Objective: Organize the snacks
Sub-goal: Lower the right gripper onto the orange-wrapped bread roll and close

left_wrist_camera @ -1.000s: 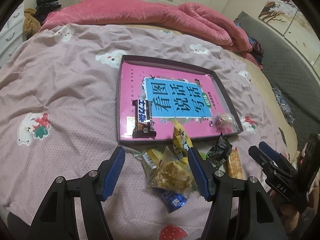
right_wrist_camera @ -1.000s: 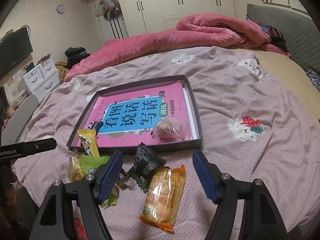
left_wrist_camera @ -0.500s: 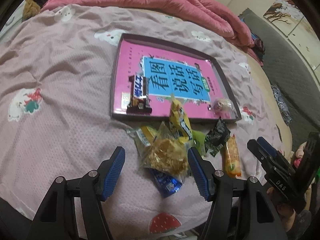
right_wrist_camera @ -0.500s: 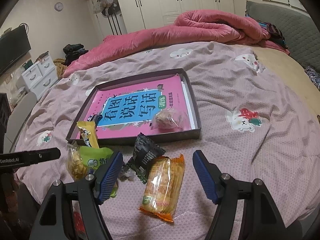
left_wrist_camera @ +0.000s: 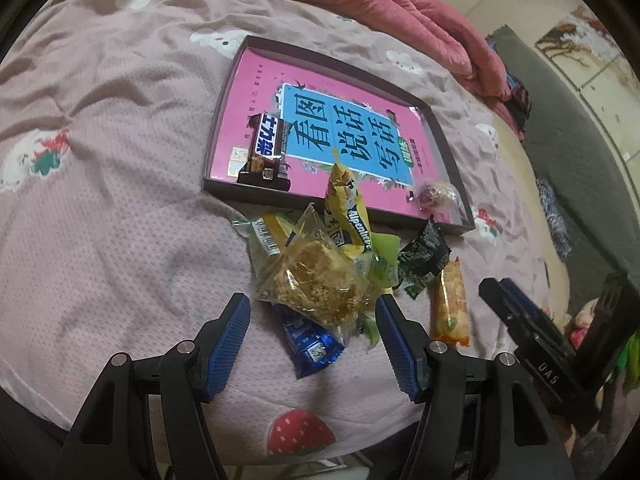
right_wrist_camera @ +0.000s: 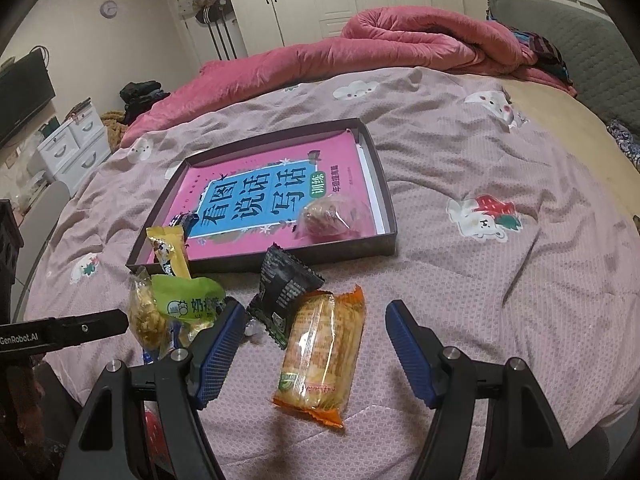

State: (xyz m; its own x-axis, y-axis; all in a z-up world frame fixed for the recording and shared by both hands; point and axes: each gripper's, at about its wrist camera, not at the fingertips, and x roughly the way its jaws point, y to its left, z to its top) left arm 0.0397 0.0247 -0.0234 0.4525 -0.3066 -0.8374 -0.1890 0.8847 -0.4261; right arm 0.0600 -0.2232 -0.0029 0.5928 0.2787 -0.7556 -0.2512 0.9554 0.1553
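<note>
Lying on the bed's mauve printed cover, a dark shallow tray holds a pink and blue book. At the tray's left end a chocolate bar rests on the book; at its right end sits a small clear-wrapped sweet. Just in front of the tray is a loose heap of snacks: a clear bag of golden brittle on top, a blue packet poking out beneath it, a yellow stick pack leaning against the tray's near wall, and a green packet under it. Further right lie a black packet and an orange-ended cracker pack, side by side on the cover. The left tool hangs with its blue pads standing wide to either side of the brittle bag and blue packet, holding nothing. The right tool is likewise spread wide, pads apart from the cracker pack between them.
</note>
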